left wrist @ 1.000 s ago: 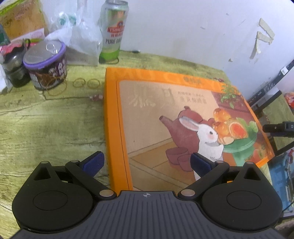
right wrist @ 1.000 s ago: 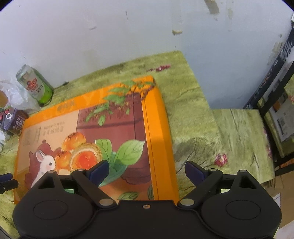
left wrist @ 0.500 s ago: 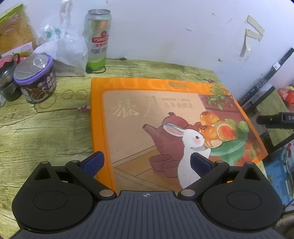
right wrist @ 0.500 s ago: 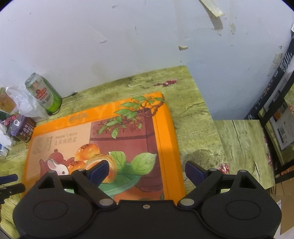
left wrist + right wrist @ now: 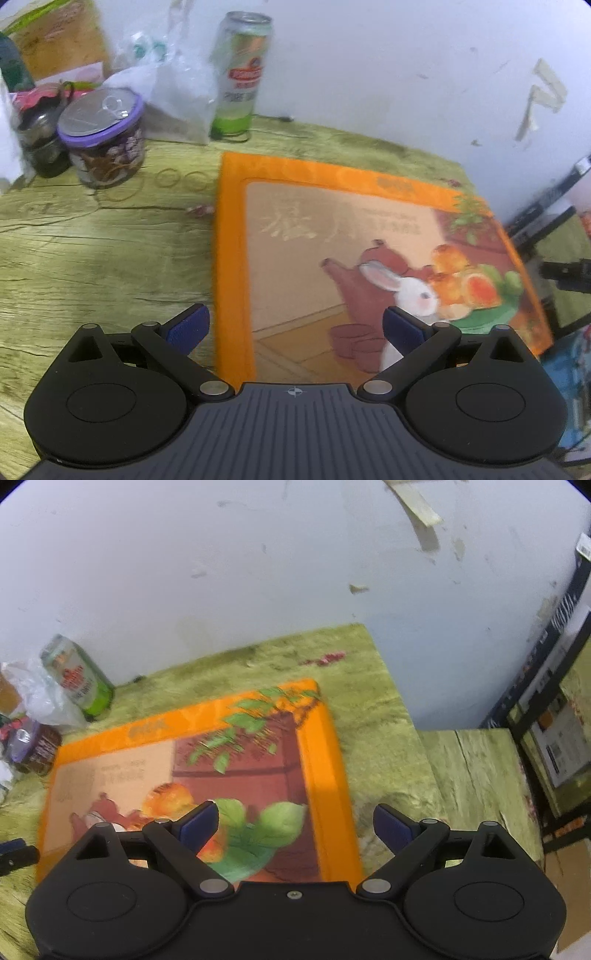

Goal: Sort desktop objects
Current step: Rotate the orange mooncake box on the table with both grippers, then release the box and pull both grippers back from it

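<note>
A large flat orange box (image 5: 295,258) with a rabbit and teapot picture lies on the green wood-grain table (image 5: 92,258). My left gripper (image 5: 295,328) hangs open above the box's near left part, one finger over the table, the other over the picture. My right gripper (image 5: 295,825) is open above the box's (image 5: 184,760) near right corner, its right finger over bare table. Nothing is pinched in either. A green beer can (image 5: 242,77), a purple-lidded jar (image 5: 103,144) and loose rubber bands (image 5: 168,179) stand at the back left.
A clear plastic bag (image 5: 173,96) and a dark jar (image 5: 40,140) crowd the back left corner by the wall. A lower side table (image 5: 469,771) and a black rack (image 5: 535,686) sit past the table's right edge.
Both views have drifted slightly over the box, and the right view now shows more wall. The box lies where it was and both grippers stay open.
</note>
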Tool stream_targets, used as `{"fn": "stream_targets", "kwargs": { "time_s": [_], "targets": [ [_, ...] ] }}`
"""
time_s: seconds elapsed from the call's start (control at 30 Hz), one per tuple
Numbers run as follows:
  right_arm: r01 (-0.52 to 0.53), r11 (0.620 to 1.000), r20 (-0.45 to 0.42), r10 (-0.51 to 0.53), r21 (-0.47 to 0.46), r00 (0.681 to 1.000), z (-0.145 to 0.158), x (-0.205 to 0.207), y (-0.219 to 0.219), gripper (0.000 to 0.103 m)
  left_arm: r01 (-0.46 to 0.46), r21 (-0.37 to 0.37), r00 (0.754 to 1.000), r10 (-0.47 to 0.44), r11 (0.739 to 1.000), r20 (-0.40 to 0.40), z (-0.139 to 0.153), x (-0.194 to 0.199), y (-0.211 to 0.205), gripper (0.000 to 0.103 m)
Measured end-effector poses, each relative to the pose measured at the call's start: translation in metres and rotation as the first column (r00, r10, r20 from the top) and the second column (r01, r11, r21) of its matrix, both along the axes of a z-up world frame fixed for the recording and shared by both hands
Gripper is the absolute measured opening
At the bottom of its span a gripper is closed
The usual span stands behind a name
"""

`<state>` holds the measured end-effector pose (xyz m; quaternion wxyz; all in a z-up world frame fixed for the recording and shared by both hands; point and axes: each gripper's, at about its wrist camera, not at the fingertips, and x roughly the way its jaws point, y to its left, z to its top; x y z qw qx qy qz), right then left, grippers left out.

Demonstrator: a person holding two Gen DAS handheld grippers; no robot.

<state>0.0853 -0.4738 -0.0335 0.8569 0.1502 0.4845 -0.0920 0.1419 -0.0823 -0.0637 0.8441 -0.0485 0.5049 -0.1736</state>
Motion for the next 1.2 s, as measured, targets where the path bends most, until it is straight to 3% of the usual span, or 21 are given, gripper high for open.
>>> {"fn": "stream_targets", "kwargs": {
  "time_s": [0.27,0.43,1.0,1.2],
  "targets": [
    [0.037,0.993,-0.104,-0.025,0.116,0.994,-0.037,0.0,-0.015,0.093,-0.015,-0.053,0.996,0.01,0.999,-0.093,-0.023,0.004,0.006,0.101],
    [0.016,0.986,-0.135,0.008,0.169,0.991,-0.048,-0.001,-0.01,0.095,0.02,-0.021,0.997,-0.021,1.0,-0.077,-0.026,-0.006,0.0,0.102],
    [0.016,0.992,-0.141,0.002,0.123,0.99,-0.046,-0.005,0.004,0.095,0.042,-0.037,0.997,-0.044,0.998,-0.059,-0.027,-0.01,0.005,0.103],
    [0.111,0.989,-0.096,-0.101,0.1,0.99,-0.039,-0.017,-0.002,0.094,-0.013,-0.057,1.0,0.011,0.998,-0.023,-0.021,-0.022,0.022,0.102]
  ]
}}
